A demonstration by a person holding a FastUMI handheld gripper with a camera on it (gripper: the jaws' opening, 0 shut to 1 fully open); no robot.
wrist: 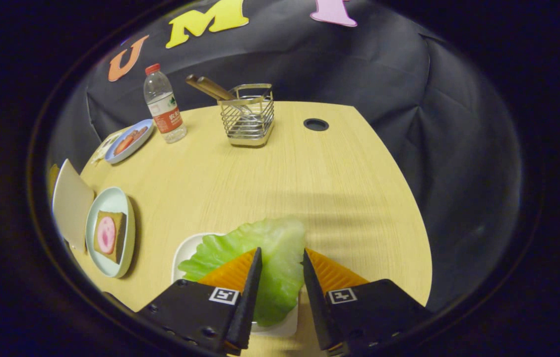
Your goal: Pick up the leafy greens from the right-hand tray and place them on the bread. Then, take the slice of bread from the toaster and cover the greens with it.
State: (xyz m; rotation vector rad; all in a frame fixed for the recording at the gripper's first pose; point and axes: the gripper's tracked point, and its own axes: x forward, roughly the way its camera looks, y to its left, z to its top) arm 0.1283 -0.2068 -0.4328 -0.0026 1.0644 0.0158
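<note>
The hand-held gripper [282, 258] hangs low over the white tray [185, 253], fingers parted around the lettuce leaf [270, 248], which lies on that tray between them; whether they press it, I cannot tell. The pale wooden worktop [309, 173] spreads beyond the tray, black cloth behind. Left of the tray, bread [111, 235] on a pale plate [111, 198]. Far beyond, a wire caddy [249, 119], a water bottle [163, 104].

Wooden table [309, 168]: bottle [163, 105], wire rack [249, 119], three plates [111, 233].
</note>
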